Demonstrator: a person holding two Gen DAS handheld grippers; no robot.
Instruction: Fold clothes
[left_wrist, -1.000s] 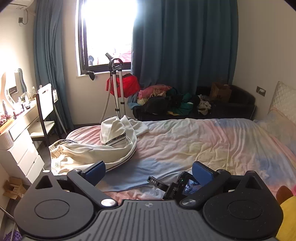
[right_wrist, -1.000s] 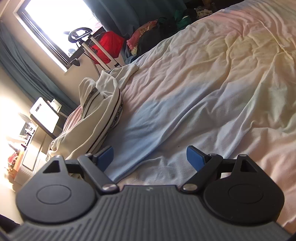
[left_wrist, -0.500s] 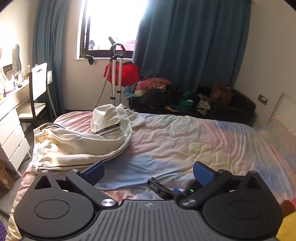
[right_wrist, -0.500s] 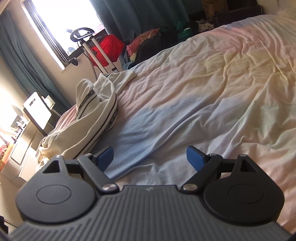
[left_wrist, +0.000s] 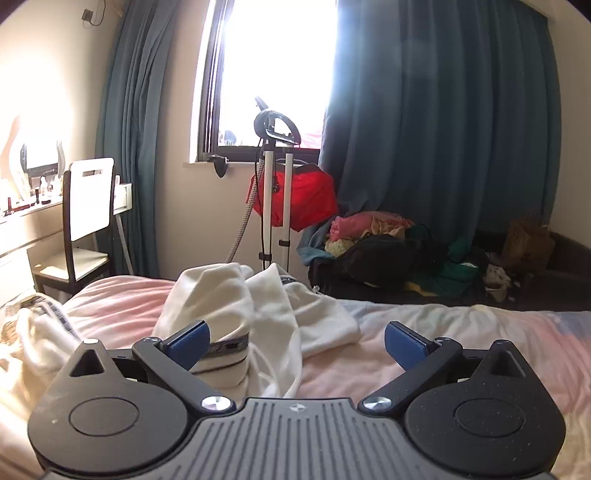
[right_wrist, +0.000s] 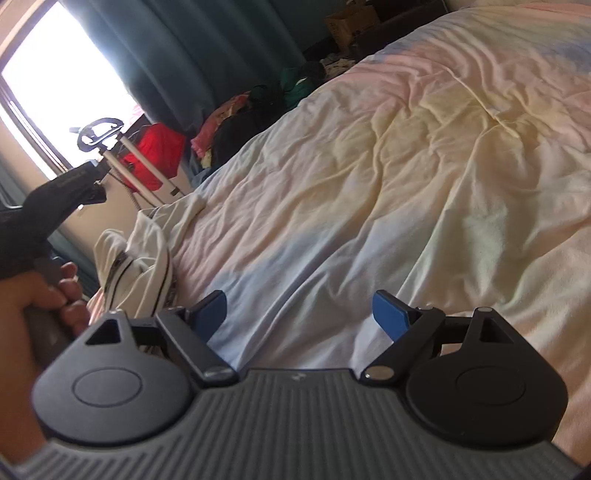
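Note:
A crumpled cream garment (left_wrist: 236, 306) with dark striped trim lies heaped on the left part of the bed (left_wrist: 461, 332). My left gripper (left_wrist: 295, 345) hangs low and close over it, open, its left pad in front of the striped band and nothing pressed between the pads. In the right wrist view the same garment (right_wrist: 144, 254) lies at the left on the pastel bed sheet (right_wrist: 406, 184). My right gripper (right_wrist: 308, 315) is open above bare bluish sheet, to the right of the garment. A hand (right_wrist: 40, 306) holding the left gripper's handle shows at that view's left edge.
Beyond the bed's far edge stand a garment steamer (left_wrist: 273, 184) with a red bag, a pile of mixed clothes (left_wrist: 388, 247) on a dark sofa, and blue curtains. A white chair (left_wrist: 86, 214) and a dresser stand at the left.
My left gripper has swept forward and down to the cream garment, which now fills the space before its pads. The right gripper shifted slightly, and the hand on the left gripper has entered its view.

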